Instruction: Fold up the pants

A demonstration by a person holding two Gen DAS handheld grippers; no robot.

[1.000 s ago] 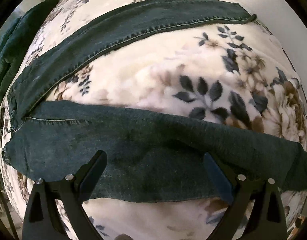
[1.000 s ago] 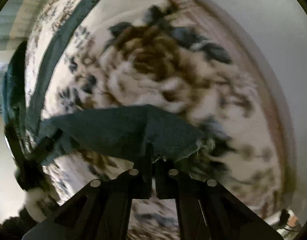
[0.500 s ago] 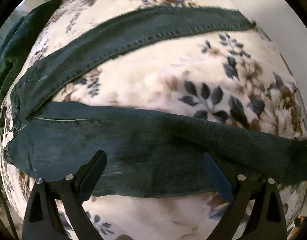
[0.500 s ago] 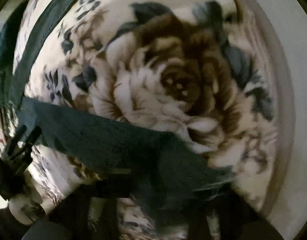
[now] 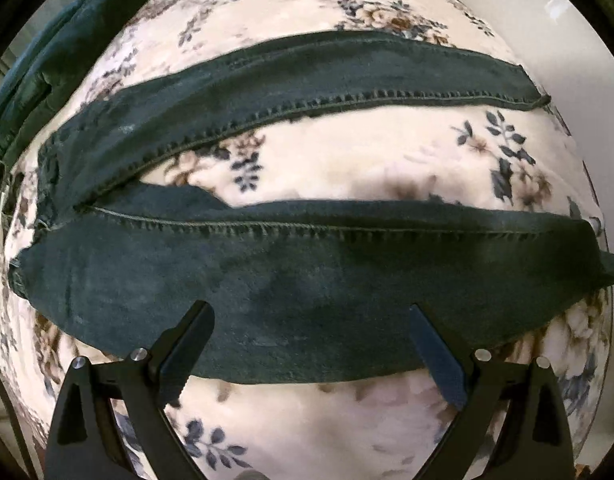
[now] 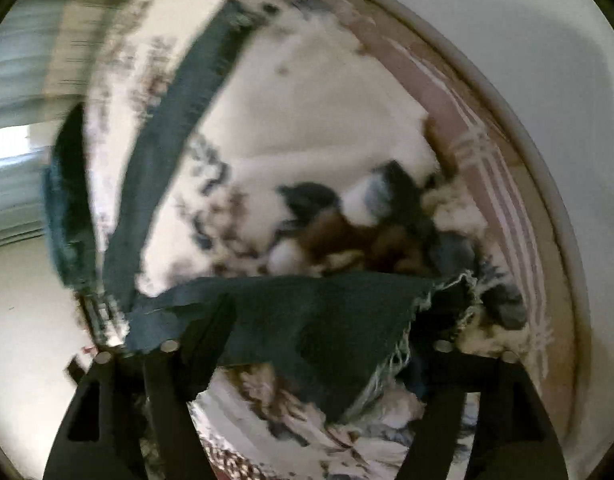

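The right tongs point(image 6: 319, 344), pinched on the frayed hem a second ago, are opening and dropping the dark denim pants point(image 5: 307, 280) flat on the floral blanketed bed point(image 5: 347, 160), while the left tongs point(image 5: 307, 344) hover wide apart, empty.

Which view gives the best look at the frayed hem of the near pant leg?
The right wrist view: the frayed hem lies between the opening fingers of the right gripper, loose threads visible despite blur. The left wrist view shows both legs of the pants lengthwise; that hem sits squeezed against its edge.

Black claw point(image 5: 307, 356), silver screws
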